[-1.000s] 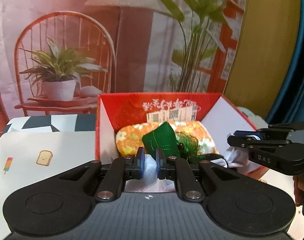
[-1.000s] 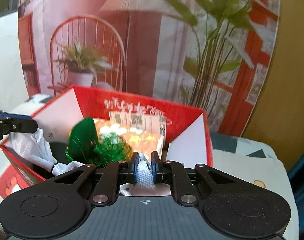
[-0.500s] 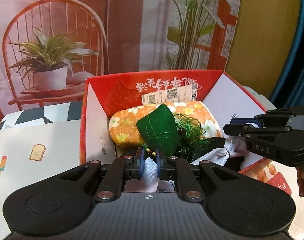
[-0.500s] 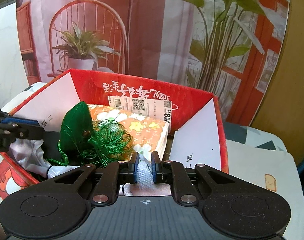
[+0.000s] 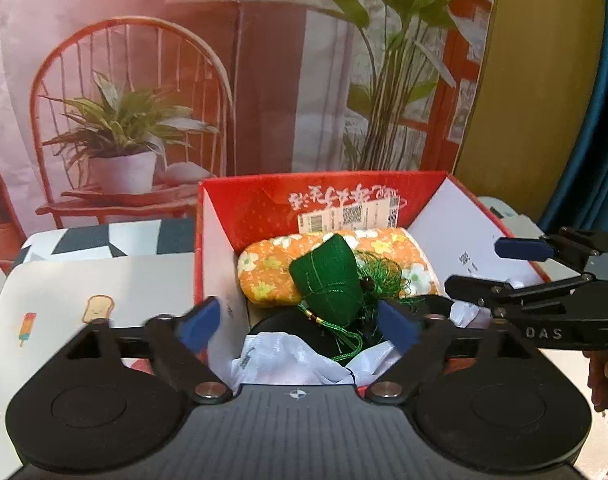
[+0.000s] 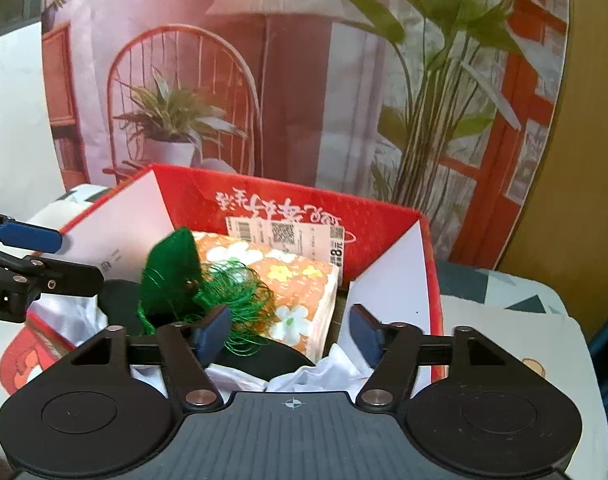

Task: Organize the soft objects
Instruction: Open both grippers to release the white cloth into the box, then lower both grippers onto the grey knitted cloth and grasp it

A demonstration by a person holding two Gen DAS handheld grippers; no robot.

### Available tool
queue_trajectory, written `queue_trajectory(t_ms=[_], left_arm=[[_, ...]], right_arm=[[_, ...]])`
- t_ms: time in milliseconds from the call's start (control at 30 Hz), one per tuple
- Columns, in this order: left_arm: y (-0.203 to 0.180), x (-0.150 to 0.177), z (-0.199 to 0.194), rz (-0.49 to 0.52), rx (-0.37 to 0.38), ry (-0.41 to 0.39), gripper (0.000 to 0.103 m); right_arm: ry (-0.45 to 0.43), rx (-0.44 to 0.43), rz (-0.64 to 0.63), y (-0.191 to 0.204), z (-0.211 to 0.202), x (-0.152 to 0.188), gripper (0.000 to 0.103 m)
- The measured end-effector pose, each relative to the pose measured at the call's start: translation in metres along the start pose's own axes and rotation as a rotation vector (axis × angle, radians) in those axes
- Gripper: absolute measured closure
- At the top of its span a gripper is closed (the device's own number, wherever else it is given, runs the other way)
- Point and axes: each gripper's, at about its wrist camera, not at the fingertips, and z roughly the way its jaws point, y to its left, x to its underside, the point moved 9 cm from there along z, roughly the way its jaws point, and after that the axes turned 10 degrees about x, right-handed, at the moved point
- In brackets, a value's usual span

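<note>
An open red box [image 5: 324, 188] [image 6: 299, 196] holds an orange floral cushion [image 5: 271, 280] [image 6: 304, 276], and a green tasselled sachet [image 5: 332, 276] [image 6: 171, 260] lies on the cushion. A white cloth [image 5: 279, 356] [image 6: 332, 364] lies crumpled at the box's near edge over something black. My left gripper [image 5: 299, 324] hangs just above the cloth. Its jaws are opening and the pads [image 5: 201, 322] stand clear of the cloth. My right gripper [image 6: 288, 332] is opening over the cloth's other end, and nothing is pressed between its pads [image 6: 364, 332].
The box stands on a pale mat [image 5: 95, 280] printed with toast and an ice lolly. A backdrop [image 5: 263, 80] printed with a chair and plants rises right behind the box. A person's hand [image 5: 600, 364] shows at the right edge.
Both grippers were shut on the white cloth. Both have now let go and spread wide, and the cloth has dropped into the front of the box.
</note>
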Motion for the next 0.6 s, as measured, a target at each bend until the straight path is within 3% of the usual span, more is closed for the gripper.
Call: queue_trajectory(t_ms=[233,600], left_arm=[[0.004,0.005,-0.026,-0.061,-0.003,-0.036,0.002],[0.002,0.039,-0.07,-0.105,0.003,-0.066,0.002]], right_arm=[[-0.033,-0.028,0.025,0.003,-0.028,-0.003,0.0],[-0.06,-0.066,0.069,0.011,-0.075,0.012,0.001]])
